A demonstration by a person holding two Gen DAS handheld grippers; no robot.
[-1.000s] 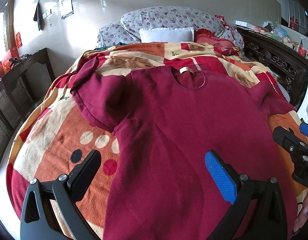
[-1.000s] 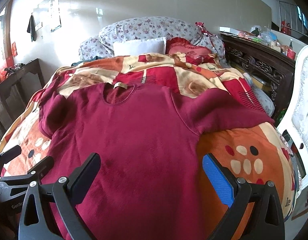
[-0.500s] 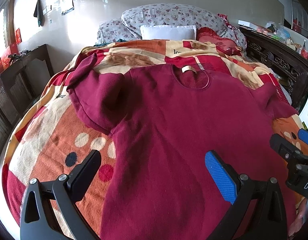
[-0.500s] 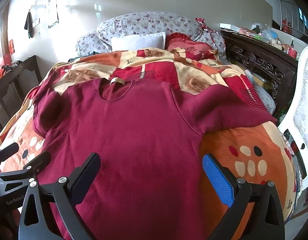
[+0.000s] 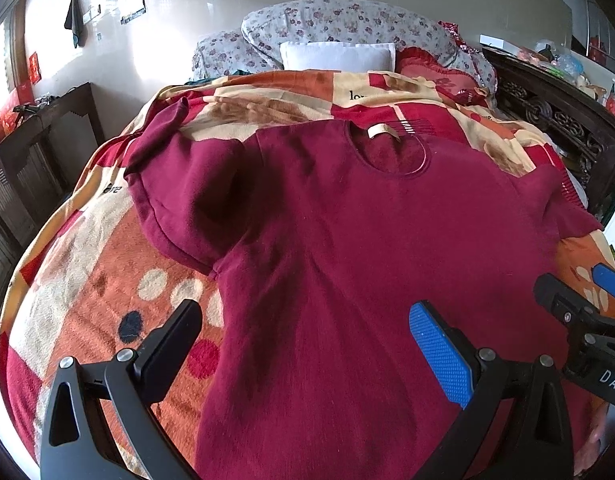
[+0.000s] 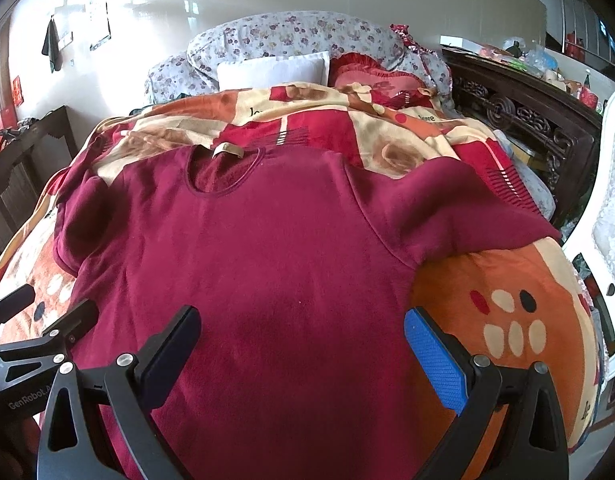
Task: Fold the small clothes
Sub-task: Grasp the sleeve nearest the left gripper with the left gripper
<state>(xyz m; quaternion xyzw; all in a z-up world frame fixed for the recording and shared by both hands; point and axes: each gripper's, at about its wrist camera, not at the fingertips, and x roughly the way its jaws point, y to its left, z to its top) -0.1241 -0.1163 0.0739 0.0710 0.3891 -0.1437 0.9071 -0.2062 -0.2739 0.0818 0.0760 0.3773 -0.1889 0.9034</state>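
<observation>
1. Left wrist view: my left gripper [image 5: 303, 340] hovers with its jaws spread wide and nothing between them. The maroon sweater [image 5: 367, 240] lies flat on the patterned blanket [image 5: 87, 260], neckline away from me. Its left side seam runs up between my jaws, so I judge I am lined up to take that edge. Its left sleeve [image 5: 179, 188] lies bunched, ahead of my black finger. My right gripper [image 5: 579, 300] shows beyond my blue finger, also wide apart.

2. Right wrist view: my right gripper [image 6: 301, 340] is open and empty too. The sweater's body [image 6: 267, 260] fills the gap between my jaws. Its right sleeve [image 6: 467, 212] stretches out ahead of my blue finger, spread ready for folding inward.
</observation>
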